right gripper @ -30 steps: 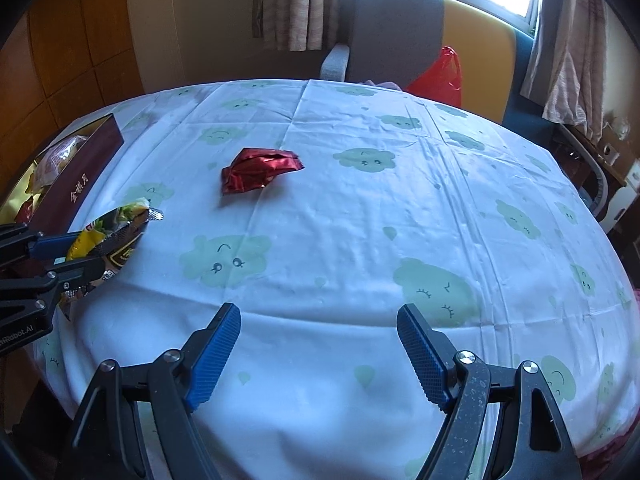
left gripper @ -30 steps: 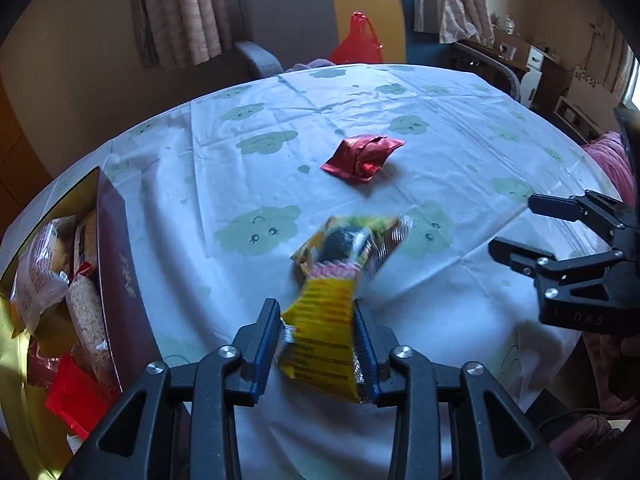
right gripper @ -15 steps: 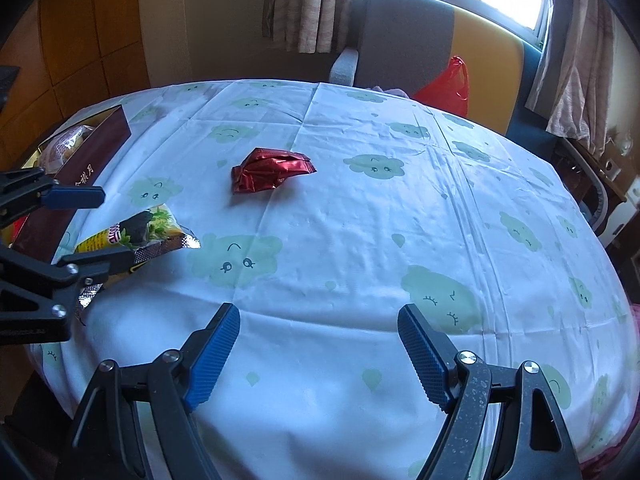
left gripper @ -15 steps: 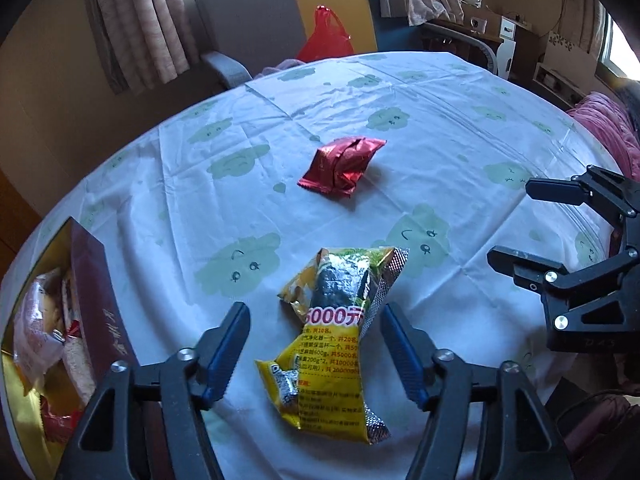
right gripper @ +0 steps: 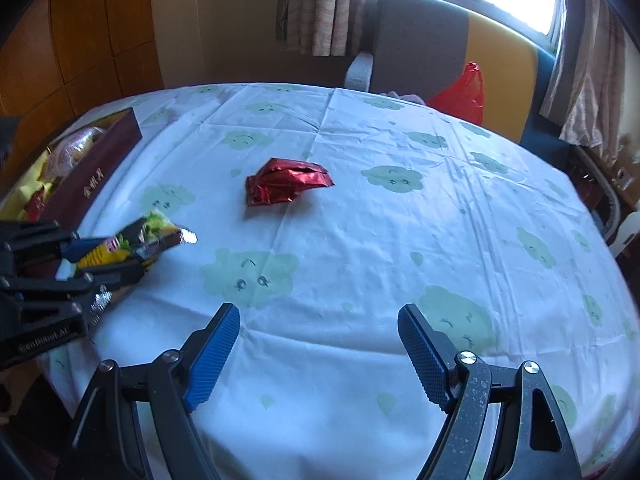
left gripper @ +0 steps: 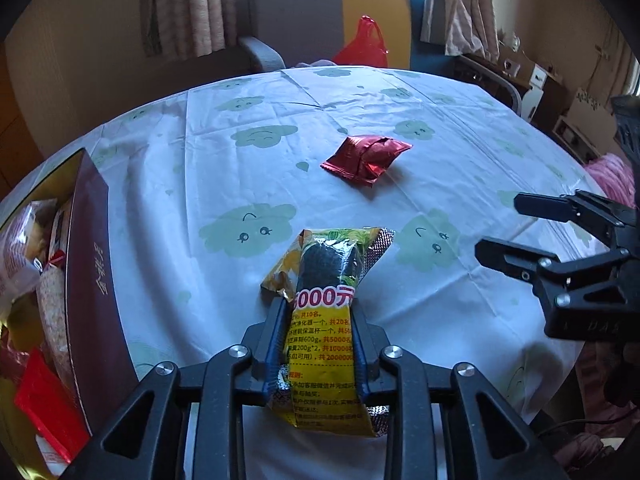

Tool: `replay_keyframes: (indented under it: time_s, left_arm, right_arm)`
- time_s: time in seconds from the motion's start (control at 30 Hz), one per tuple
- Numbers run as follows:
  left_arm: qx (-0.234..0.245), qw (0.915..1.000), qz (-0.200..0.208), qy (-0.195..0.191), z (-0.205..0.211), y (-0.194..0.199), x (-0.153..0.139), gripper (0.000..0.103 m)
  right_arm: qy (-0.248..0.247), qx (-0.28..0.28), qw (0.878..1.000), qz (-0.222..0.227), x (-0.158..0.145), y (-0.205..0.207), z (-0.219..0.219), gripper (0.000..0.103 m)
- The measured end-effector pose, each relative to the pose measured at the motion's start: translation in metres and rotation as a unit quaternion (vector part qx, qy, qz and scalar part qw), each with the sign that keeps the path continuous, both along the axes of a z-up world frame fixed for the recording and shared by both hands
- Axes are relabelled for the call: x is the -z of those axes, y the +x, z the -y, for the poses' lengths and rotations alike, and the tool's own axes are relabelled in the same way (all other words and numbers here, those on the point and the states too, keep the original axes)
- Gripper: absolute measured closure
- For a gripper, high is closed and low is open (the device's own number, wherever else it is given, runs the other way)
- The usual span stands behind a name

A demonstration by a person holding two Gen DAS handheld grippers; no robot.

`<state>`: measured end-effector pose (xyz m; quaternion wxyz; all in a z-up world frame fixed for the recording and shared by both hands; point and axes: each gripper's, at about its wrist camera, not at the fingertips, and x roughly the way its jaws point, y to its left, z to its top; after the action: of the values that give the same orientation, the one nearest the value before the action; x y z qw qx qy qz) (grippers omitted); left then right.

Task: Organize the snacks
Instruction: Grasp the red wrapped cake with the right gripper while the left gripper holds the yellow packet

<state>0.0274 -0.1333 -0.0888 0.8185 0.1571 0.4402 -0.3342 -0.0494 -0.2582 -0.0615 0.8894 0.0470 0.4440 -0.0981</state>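
Left wrist view gives me the round table (left gripper: 248,128) under its cloud-print cloth, filling most of the frame. At nine o'clock, on the table's edge, sits the maroon gift box (left gripper: 94,280), open, with several wrapped snacks already inside; I judge that is where the loose packets are meant to go, which would explain why it stands within reach of my left side. Its far wall and most of its contents are cut off by the frame edge, so I cannot say how full it is.

At six o'clock my left gripper (left gripper: 320,312) has its blue pads squeezed in on the yellow snack packet (left gripper: 326,288), pinching it around the waist so the foil top fans out ahead. Whether the packet has left the cloth I cannot tell; its lower end hides behind the jaws.

Toward twelve o'clock from it, well apart, lies the red foil packet (left gripper: 366,156), crumpled and alone on the cloth, not yet dealt with.

My right gripper (right gripper: 318,344) hovers over bare cloth with its jaws spread wide and nothing between them, I would guess waiting for the red packet, which lies at eleven o'clock in its own view. The print on the box and the small text on the yellow packet are too fine for me to read.
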Motion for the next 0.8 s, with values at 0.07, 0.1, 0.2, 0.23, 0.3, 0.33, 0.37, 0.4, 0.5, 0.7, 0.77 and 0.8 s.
replay_keyframes:
  time_s: [0.07, 0.1, 0.2, 0.23, 0.3, 0.33, 0.37, 0.4, 0.5, 0.7, 0.77, 0.8]
  left_arm:
    - [-0.001, 1.0, 0.002, 0.001, 0.001, -0.001, 0.002, 0.072]
    - [-0.002, 1.0, 0.003, 0.002, 0.002, -0.001, 0.003, 0.072]
    - [-0.003, 1.0, 0.007, 0.002, 0.003, -0.002, 0.004, 0.072]
    - [-0.003, 1.0, 0.007, 0.001, 0.003, -0.003, 0.004, 0.072]
    - [-0.002, 1.0, 0.008, -0.002, 0.002, -0.003, 0.004, 0.072]
    - [-0.002, 0.9999, 0.009, -0.003, 0.001, -0.004, 0.003, 0.072]
    - [-0.003, 0.9999, 0.011, -0.004, 0.001, -0.004, 0.003, 0.072]
    - [-0.004, 0.9999, 0.011, -0.005, 0.0, -0.005, 0.003, 0.072]
    - [-0.008, 0.9999, 0.009, -0.011, -0.003, -0.006, 0.003, 0.072]
    - [-0.009, 0.9998, 0.009, -0.017, -0.004, -0.007, 0.002, 0.072]
    - [-0.01, 0.9997, 0.007, -0.021, -0.004, -0.007, 0.002, 0.072]
    - [-0.01, 0.9997, 0.007, -0.022, -0.005, -0.006, 0.002, 0.072]
  right_arm:
    - [0.038, -0.004, 0.999, 0.007, -0.001, 0.009, 0.007, 0.021]
    - [0.054, -0.004, 0.998, 0.013, -0.003, 0.014, 0.011, 0.021]
    - [0.082, -0.004, 0.996, 0.03, -0.011, 0.033, 0.022, 0.021]
    - [0.085, -0.007, 0.996, 0.034, -0.013, 0.04, 0.024, 0.021]
    - [0.082, -0.023, 0.996, 0.041, -0.019, 0.057, 0.026, 0.021]
    - [0.075, -0.04, 0.996, 0.039, -0.02, 0.066, 0.024, 0.021]
    - [0.067, -0.058, 0.996, 0.032, -0.02, 0.075, 0.022, 0.021]
    - [0.063, -0.074, 0.995, 0.015, -0.018, 0.087, 0.019, 0.021]
    - [0.099, -0.051, 0.993, -0.043, -0.004, 0.11, 0.024, 0.021]
    - [0.166, 0.005, 0.985, -0.041, 0.013, 0.134, 0.029, 0.026]
    - [0.163, 0.005, 0.986, -0.037, 0.017, 0.148, 0.027, 0.028]
    - [0.161, 0.004, 0.986, -0.039, 0.019, 0.155, 0.026, 0.028]
